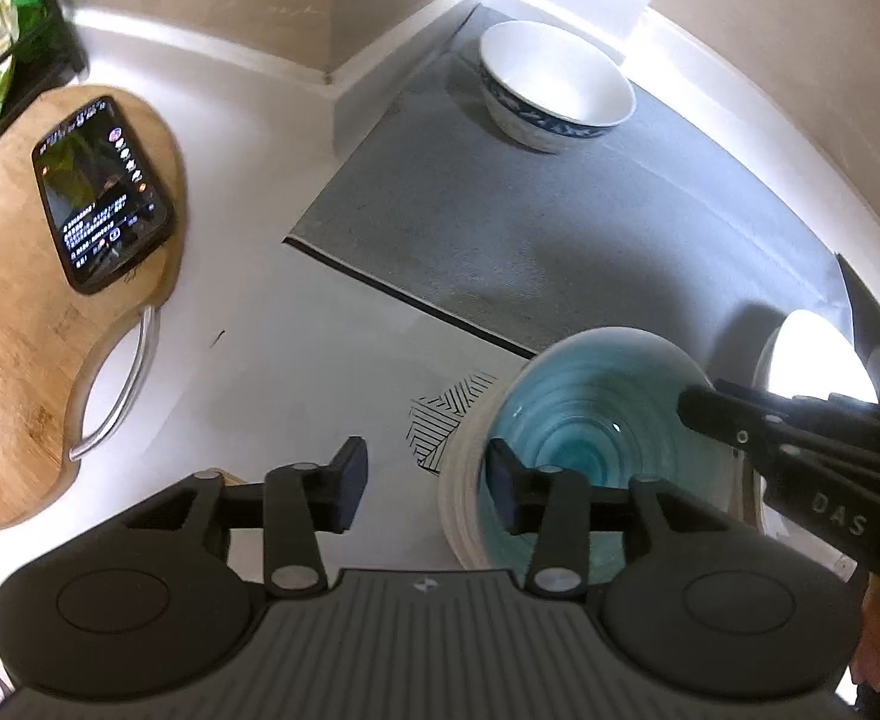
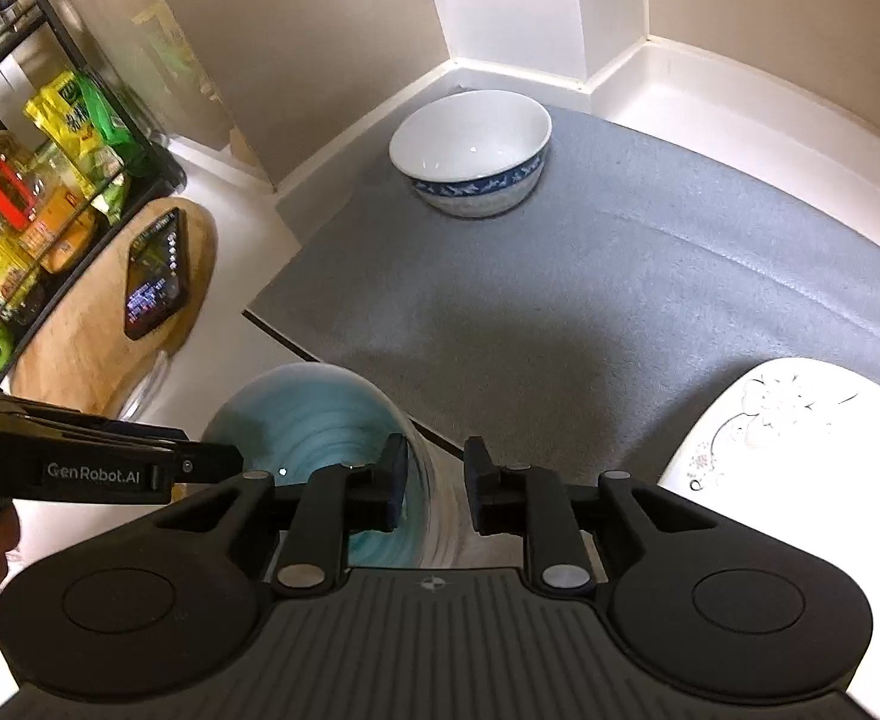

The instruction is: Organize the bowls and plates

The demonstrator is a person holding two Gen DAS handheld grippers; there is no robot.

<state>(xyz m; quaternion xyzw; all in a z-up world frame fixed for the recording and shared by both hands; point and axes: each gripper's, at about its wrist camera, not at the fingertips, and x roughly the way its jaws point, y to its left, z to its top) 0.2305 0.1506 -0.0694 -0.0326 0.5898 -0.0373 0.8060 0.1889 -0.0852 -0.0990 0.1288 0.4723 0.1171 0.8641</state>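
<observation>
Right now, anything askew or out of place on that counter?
One oddity: a phone, screen lit, lies on the wooden cutting board. The blue bowl straddles the grey mat edge, with both grippers' jaws astride its rim without clamping. Nothing spilled or visibly broken. The white bowl sits upright at the back.

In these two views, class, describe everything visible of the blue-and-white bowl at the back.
The blue-and-white bowl is round and deep, glossy like ceramic, with a plain white inside and a dark blue patterned band around its outer wall below the rim. It stands upright and empty at the far corner of the grey mat, near the wall. Nothing touches it but the mat; both grippers are well away from it.
</observation>
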